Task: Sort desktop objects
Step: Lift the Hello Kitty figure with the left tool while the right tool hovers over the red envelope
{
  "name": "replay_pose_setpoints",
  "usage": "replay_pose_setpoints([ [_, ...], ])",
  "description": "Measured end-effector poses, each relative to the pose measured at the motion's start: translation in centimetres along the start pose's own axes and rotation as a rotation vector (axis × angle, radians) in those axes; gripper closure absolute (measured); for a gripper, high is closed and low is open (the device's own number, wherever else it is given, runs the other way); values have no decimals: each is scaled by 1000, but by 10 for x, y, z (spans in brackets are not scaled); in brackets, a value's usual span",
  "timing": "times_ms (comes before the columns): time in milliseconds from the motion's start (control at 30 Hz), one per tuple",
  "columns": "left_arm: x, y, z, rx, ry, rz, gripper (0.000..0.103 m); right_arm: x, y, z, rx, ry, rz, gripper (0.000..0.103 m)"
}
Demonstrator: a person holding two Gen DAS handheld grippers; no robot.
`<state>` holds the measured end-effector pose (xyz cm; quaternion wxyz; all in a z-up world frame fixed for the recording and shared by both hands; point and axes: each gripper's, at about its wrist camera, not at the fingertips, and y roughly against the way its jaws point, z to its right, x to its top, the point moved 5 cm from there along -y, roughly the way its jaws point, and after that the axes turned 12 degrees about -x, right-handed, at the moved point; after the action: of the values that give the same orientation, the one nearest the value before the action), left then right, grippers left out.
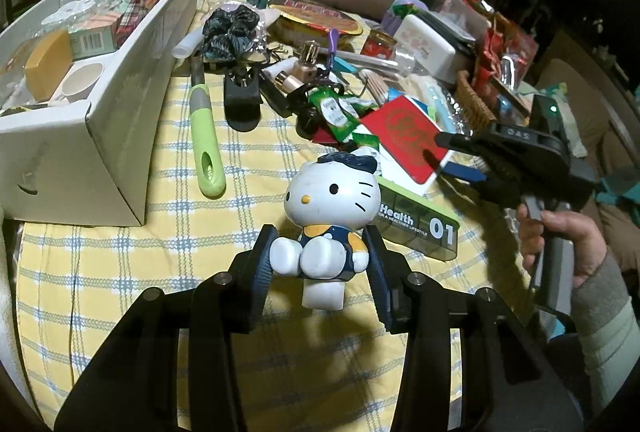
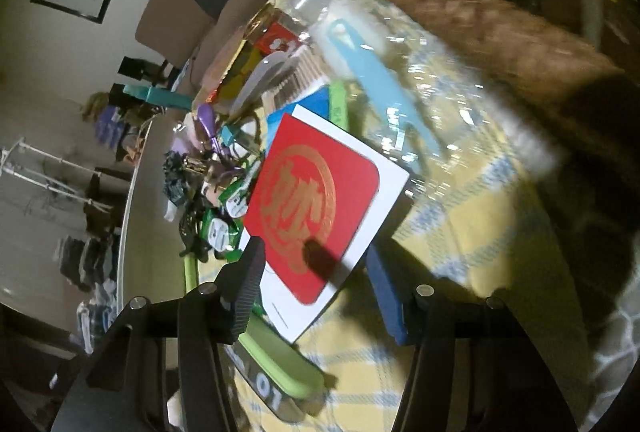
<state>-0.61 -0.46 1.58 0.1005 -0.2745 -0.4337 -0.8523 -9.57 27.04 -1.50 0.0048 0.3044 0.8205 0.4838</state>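
1. two hand-held grippers work over a yellow checked tablecloth (image 1: 168,232) crowded with small items
2. the left gripper (image 1: 320,260) is closed on a white cat figurine (image 1: 332,208), its ribbed pads pressed against the figurine's sides at body level; the figurine is upright, its head above the fingers and its white base showing between them
3. just beyond the figurine lies a dark box with a green lid (image 1: 420,224), printed "health" and "01"
4. the right gripper (image 2: 316,288) has its jaws spread apart around the near corner of a red and white card (image 2: 316,204); from the right wrist view i cannot tell whether either finger touches the card, and nothing is clamped
5. in the left wrist view the right gripper (image 1: 452,156) reaches in from the right, held by a hand (image 1: 560,244), its tips at the card's (image 1: 404,136) edge
6. a white cardboard box (image 1: 120,112) stands at the left of the table with small items inside
7. a green-handled tool (image 1: 204,136) lies on the cloth beside that box, left of the figurine
8. a woven basket (image 2: 480,16) sits close on the right of the right gripper's view, blurred
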Motion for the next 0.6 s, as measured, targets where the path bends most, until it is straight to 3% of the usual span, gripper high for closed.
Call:
replay_pose_setpoints([
  [167, -1, 1, -4, -8, 14, 6, 63, 1, -4, -7, 42, 2, 2, 57],
  [267, -1, 2, -7, -9, 17, 7, 63, -4, -8, -3, -29, 13, -12, 60],
  [467, -2, -2, -10, -14, 26, 0, 63, -5, -12, -17, -19, 52, 14, 51],
  [500, -2, -2, -10, -15, 26, 0, 63, -4, -13, -17, -16, 51, 23, 55],
  [567, -3, -2, -9, -15, 23, -3, 63, -1, -17, -17, -2, 55, 27, 92],
  [600, -3, -2, -8, -16, 22, -3, 62, -2, -16, -17, 18, 42, 19, 92],
])
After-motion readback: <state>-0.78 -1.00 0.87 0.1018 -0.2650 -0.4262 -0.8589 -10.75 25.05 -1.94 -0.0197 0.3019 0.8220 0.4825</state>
